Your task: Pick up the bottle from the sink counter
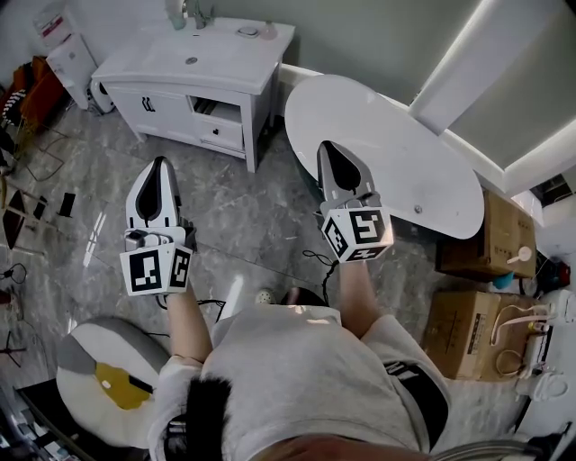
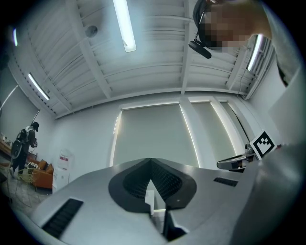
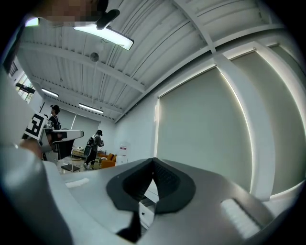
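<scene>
The white sink counter (image 1: 225, 67) stands at the far top of the head view, with a basin and a tap (image 1: 200, 11). On its top I make out a clear bottle (image 1: 175, 13) by the tap and a small pinkish bottle (image 1: 268, 30) at the right corner. My left gripper (image 1: 160, 164) is held over the marble floor, well short of the counter, jaws shut and empty. My right gripper (image 1: 326, 146) hovers beside the round table, also shut with nothing in it. In the left gripper view the left gripper (image 2: 151, 163) points at a wall, as does the right gripper (image 3: 154, 162) in the right gripper view.
A round white table (image 1: 423, 180) stands right of the counter. Cardboard boxes (image 1: 490, 248) sit at the right wall. A grey and yellow stool (image 1: 103, 378) is at bottom left, and cables and clutter (image 1: 27, 180) lie along the left. People (image 3: 94, 142) stand far off.
</scene>
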`<action>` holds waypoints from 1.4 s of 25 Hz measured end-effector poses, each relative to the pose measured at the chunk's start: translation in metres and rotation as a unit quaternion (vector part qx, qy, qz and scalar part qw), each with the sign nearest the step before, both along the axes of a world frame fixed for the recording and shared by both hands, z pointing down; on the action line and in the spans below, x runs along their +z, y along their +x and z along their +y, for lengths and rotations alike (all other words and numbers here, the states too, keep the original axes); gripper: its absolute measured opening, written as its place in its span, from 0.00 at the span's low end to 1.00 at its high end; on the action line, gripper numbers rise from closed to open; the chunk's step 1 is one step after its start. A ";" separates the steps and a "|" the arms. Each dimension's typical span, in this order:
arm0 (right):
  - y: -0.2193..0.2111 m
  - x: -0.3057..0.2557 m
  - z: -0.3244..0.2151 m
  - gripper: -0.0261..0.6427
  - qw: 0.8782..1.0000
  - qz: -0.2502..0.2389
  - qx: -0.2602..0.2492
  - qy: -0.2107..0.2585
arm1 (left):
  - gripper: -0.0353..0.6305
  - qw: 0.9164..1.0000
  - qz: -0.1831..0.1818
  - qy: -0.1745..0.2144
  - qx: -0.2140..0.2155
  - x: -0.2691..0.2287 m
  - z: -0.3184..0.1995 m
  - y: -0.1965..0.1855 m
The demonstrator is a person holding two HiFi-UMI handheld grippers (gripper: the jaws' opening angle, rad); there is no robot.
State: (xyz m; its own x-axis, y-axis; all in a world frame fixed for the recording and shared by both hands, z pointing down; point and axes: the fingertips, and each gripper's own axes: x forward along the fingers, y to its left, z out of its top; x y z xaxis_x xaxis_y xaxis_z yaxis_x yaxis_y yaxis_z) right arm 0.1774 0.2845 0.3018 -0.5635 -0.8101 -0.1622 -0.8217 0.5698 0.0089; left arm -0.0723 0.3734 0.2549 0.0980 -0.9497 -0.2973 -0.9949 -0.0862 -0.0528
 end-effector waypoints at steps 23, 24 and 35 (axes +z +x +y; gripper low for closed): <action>-0.058 0.002 -0.144 0.06 1.000 0.012 -0.020 0.004 | 0.06 1.000 0.002 -0.011 0.005 0.010 -0.149 -0.039; -0.060 0.000 -0.154 0.06 1.000 0.012 -0.022 0.004 | 0.06 1.000 0.002 -0.009 0.003 0.008 -0.158 -0.041; -0.063 -0.011 -0.256 0.06 0.999 0.019 -0.031 0.012 | 0.06 1.000 0.014 0.006 -0.007 0.000 -0.257 -0.045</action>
